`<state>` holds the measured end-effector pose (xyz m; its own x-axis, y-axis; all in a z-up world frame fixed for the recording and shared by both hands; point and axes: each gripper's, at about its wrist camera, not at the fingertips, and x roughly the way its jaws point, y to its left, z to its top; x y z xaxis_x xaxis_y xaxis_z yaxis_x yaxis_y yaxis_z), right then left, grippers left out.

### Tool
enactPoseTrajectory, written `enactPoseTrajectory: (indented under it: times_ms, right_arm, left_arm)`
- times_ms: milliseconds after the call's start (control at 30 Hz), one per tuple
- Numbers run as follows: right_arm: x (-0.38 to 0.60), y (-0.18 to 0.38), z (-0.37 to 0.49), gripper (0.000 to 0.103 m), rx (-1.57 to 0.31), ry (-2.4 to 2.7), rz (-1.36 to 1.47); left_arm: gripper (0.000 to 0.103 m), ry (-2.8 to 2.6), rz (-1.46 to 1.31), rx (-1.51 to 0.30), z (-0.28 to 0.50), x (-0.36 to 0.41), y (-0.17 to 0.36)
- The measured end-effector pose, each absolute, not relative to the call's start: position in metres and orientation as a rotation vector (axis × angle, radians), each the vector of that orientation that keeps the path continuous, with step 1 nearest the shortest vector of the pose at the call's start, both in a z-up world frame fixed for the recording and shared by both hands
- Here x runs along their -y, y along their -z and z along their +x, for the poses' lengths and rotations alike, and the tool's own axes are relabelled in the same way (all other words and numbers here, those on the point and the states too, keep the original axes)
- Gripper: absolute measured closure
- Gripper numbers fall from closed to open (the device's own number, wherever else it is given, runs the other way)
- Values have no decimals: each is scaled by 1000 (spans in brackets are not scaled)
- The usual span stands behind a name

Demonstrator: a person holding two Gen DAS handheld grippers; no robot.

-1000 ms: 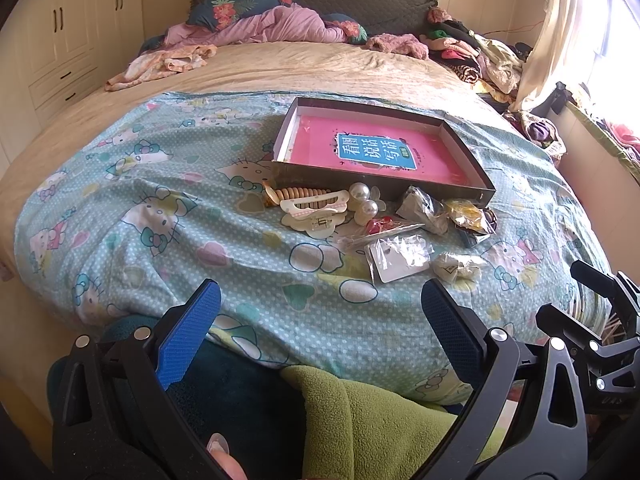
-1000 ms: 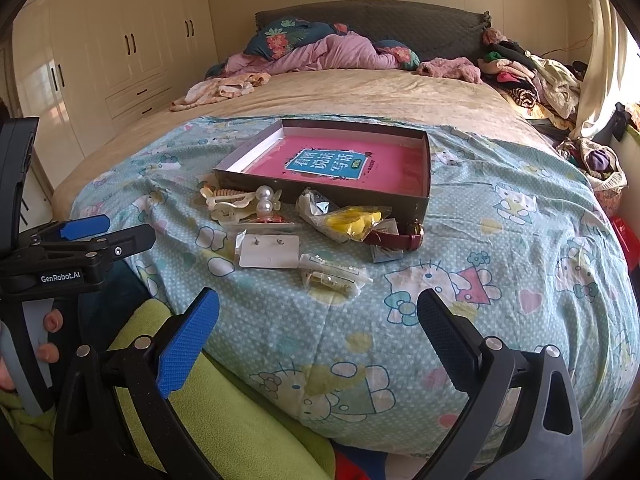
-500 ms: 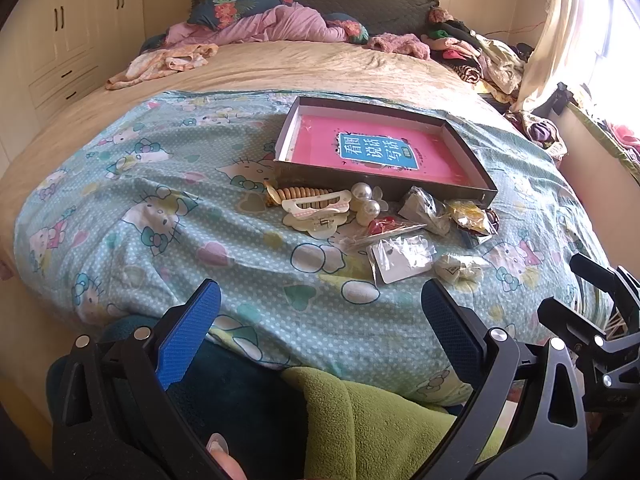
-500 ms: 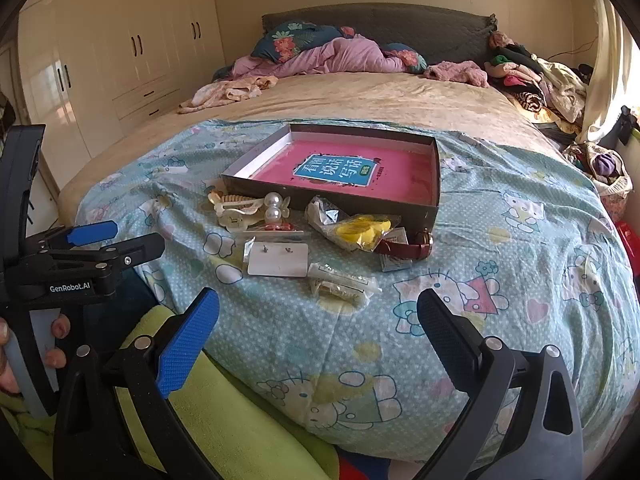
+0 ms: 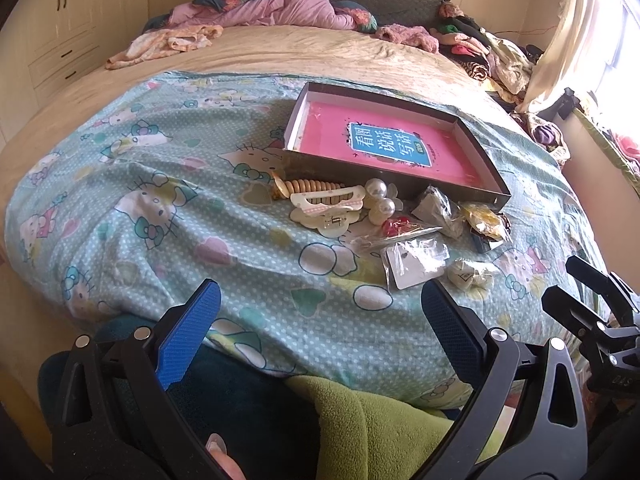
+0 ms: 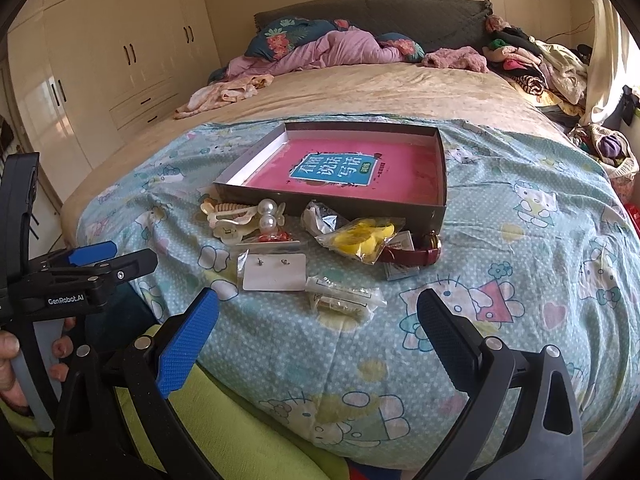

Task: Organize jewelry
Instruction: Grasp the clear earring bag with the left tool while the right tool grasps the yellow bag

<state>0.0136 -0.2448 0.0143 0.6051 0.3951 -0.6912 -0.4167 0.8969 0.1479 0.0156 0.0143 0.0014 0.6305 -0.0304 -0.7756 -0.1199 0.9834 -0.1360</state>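
Note:
A shallow dark box [image 5: 486, 166] [image 6: 438, 196] with a pink printed bottom lies on the blue cartoon bedspread. Along its near wall is a scatter of jewelry: a cream hair claw [image 5: 328, 208] [image 6: 230, 226], pearl beads [image 5: 380, 200] [image 6: 267, 214], an earring card [image 5: 416, 266] [image 6: 274, 278], a yellow piece in a clear bag [image 6: 362, 238], a brown-strap watch [image 6: 416, 254] and a small bagged item [image 6: 342, 298]. My left gripper [image 5: 320, 312] and my right gripper [image 6: 316, 320] both stand open and empty, short of the pile at the bed's near edge.
Crumpled pink bedding [image 6: 332, 54] and a heap of clothes [image 6: 528, 68] lie at the head of the bed. Cream wardrobes [image 6: 100, 68] line the left wall. Green fleece [image 5: 380, 428] covers the person's lap below the grippers. A hand [image 6: 8, 360] holds the left tool.
Both grippers have edged slightly closer to the bed, so the box and pile look a little larger. Jaws unchanged, nothing on the bed has moved.

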Motion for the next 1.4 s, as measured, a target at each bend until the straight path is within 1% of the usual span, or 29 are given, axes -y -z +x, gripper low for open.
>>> enactPoseTrajectory:
  times_ms: [467,700,800,867,933,1000,1033,1100,1200,1267,1300,1333,1367,1400]
  right_arm:
    - [260,3,38,4,-823,-421,5]
    - [271,9,61,4,-874,-443,116]
    - [273,11,68,4,-889,-446,140]
    - [271,11,71,5,-891,-453,142]
    - [271,12,74,6,-899,-470,158]
    - [269,14,79,17,-916,-485,178]
    - [268,15,81,18,-923,-486,178]
    - [267,17,84,27,-937,-498,193]
    - [267,22,90,34,-969,-517,240]
    - [267,25,95,37,-981,-518,263]
    - [267,26,97,39,-989,-518,280]
    - [267,28,100,39,-998,-520,298]
    - [268,30,103,41,-1004,-521,310]
    - [268,31,106,43,-1010,-520,326]
  left_arm:
    - [9,111,-272,-979,57,-2,29]
    - [10,209,-306,-1023,66,11,49]
    - [21,252,-335,-1033,70,13,54]
    - [25,268,-341,-1041,75,13,57]
    - [38,291,-367,-1054,79,13,60]
    - [43,311,-386,-1064,83,14,63]
    - [43,315,-387,-1067,85,15,65]
    - [45,321,-396,-1078,89,18,68]
    - [47,321,-403,-1091,92,20,73]
    - [47,317,-402,-1091,95,20,74]
    - [51,316,-400,-1089,96,19,75]
    - [58,314,-396,-1085,97,19,75]
    - [61,311,-395,-1083,99,20,75]
    - [67,310,-399,-1084,101,19,76]
